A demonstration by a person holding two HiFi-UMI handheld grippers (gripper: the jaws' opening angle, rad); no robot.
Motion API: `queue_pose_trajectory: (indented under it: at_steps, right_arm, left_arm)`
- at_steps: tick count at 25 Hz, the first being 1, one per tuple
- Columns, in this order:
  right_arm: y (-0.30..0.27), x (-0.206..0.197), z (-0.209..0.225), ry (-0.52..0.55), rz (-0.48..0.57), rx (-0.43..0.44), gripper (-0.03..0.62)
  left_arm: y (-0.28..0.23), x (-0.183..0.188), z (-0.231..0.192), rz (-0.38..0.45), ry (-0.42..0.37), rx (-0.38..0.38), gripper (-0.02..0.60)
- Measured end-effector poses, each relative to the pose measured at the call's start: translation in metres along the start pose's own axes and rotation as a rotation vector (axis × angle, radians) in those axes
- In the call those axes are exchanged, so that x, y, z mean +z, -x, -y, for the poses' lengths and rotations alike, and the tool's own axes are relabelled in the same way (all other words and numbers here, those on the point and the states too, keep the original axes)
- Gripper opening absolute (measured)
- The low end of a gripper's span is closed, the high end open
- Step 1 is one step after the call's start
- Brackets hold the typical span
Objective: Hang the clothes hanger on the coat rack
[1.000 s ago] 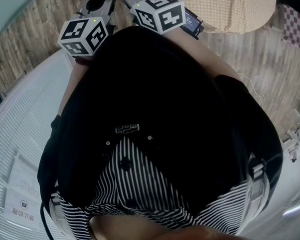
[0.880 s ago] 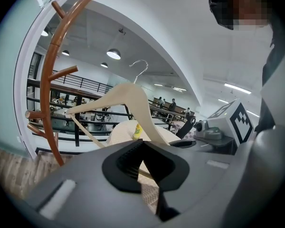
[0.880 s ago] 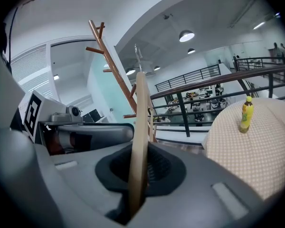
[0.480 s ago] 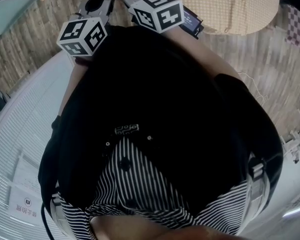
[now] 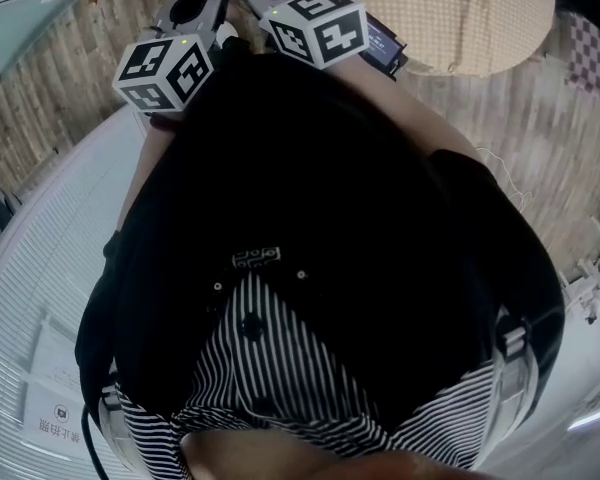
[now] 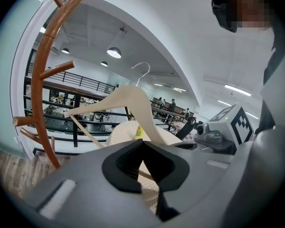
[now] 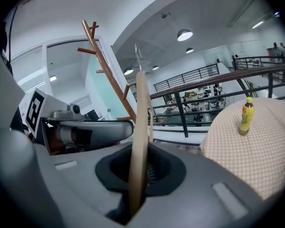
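The pale wooden clothes hanger [image 6: 133, 99] has a metal hook [image 6: 142, 70] on top. My left gripper [image 6: 143, 148] is shut on the lower end of one hanger arm. My right gripper [image 7: 140, 163] is shut on the hanger [image 7: 141, 108], which shows edge-on and upright there. The brown coat rack [image 6: 38, 84] with its angled pegs stands left of the hanger, apart from it, and rises behind the left gripper [image 7: 85, 127] in the right gripper view as the coat rack [image 7: 107, 65]. In the head view both marker cubes [image 5: 165, 73] sit close together at the top.
A round table with a beige checked cloth [image 7: 261, 151] carries a yellow bottle [image 7: 247, 115] on the right. A dark railing [image 7: 204, 87] runs behind it. The floor is wood plank [image 5: 500, 118]. My own dark-clothed body fills the head view.
In the head view the brown curve of the coat rack has come into sight at the top left edge. Both grippers stay shut on the hanger and keep their place in the frame.
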State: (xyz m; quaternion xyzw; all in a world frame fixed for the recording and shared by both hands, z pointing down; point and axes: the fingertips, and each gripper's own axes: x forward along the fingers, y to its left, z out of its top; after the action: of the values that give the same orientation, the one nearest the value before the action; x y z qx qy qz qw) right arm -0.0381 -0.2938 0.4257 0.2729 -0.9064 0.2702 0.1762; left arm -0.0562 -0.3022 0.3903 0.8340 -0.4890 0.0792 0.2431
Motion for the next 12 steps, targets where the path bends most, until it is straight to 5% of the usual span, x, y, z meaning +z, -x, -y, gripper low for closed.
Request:
queue_pose_trajectory:
  at_steps: [12]
  right_arm:
    - [-0.039, 0.044, 0.012, 0.012, 0.019, -0.074, 0.025]
  left_arm:
    - [-0.018, 0.044, -0.040, 0.022, -0.041, -0.081, 0.005]
